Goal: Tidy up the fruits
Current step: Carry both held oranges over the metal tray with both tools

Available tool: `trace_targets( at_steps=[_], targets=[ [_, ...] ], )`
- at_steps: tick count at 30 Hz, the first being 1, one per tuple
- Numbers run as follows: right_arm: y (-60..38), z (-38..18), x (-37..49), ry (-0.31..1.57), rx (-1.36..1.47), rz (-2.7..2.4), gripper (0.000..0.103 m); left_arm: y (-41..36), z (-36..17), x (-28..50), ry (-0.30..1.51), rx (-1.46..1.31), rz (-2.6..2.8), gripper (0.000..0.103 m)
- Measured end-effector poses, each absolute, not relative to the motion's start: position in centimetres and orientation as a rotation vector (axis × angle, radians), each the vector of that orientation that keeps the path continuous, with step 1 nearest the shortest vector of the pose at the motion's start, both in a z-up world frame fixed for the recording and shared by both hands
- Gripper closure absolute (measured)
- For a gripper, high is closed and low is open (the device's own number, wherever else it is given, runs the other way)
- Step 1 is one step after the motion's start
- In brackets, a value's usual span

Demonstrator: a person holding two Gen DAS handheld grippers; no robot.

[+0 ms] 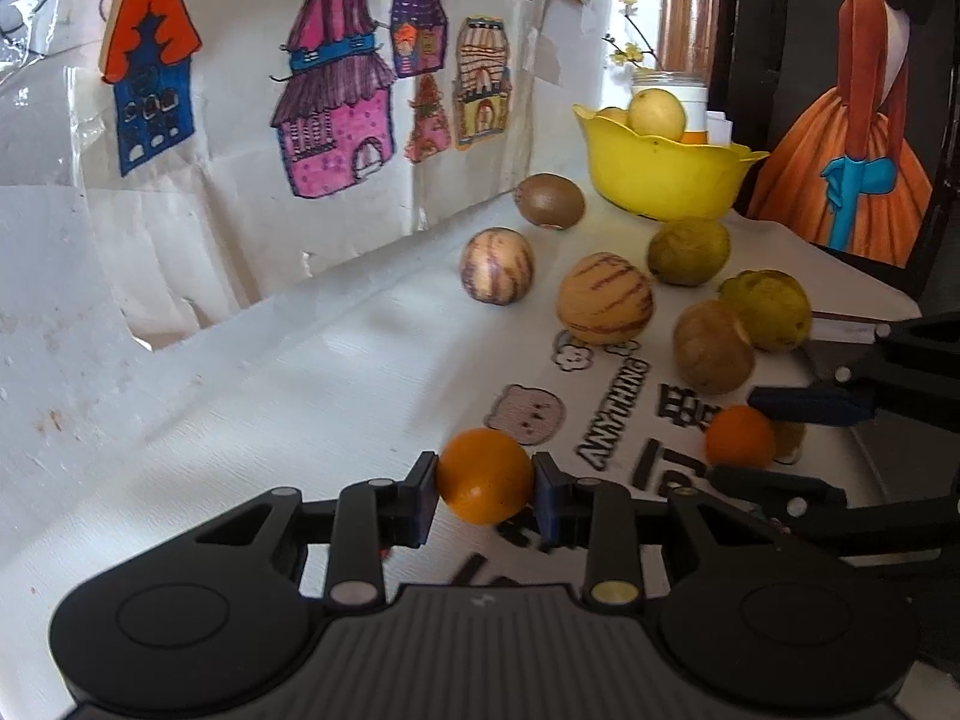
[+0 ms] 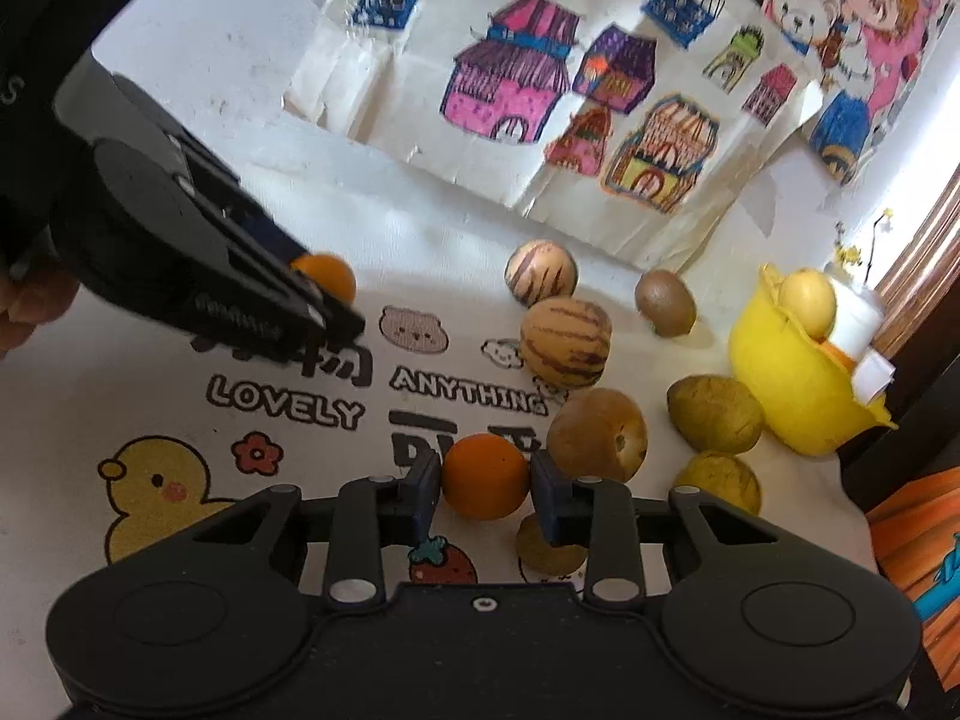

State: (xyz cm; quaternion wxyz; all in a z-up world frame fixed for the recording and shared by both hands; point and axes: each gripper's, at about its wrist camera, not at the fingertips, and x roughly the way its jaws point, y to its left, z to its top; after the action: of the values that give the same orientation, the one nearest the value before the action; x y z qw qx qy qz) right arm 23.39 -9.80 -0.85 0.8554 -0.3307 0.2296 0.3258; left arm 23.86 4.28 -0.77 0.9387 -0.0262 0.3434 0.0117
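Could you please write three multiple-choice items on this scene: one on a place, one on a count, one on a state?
1. Where does the kiwi lie?
A. inside the bowl
B. on the cloth beside the bowl
C. in the right claw

2. How many striped fruits lie on the cloth?
A. two
B. four
C. none

3. What is the left claw doing?
A. standing open over bare cloth
B. gripping the kiwi
C. gripping an orange

Answers: 1 B, the kiwi rests on the cloth left of the yellow bowl. 2 A, two striped fruits show. 3 C, its pads press both sides of an orange; the right claw grips another orange.
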Motion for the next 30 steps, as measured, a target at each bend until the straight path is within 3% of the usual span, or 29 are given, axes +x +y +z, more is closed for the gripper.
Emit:
trace_targets(
  at_steps=[18, 30],
  targets=[
    [-21.1, 3.7, 22.1, 0.421, -0.564, 0.528, 0.069, -3.6, 1.7, 24.7, 0.652, -0.043, -0.085, 0.067],
    [-29.8, 2.1, 25.6, 0.448, -0.533, 0.410, 0.069, -12.4, 2.0, 28.4, 0.609, -0.037, -0.241, 0.067]
  ],
)
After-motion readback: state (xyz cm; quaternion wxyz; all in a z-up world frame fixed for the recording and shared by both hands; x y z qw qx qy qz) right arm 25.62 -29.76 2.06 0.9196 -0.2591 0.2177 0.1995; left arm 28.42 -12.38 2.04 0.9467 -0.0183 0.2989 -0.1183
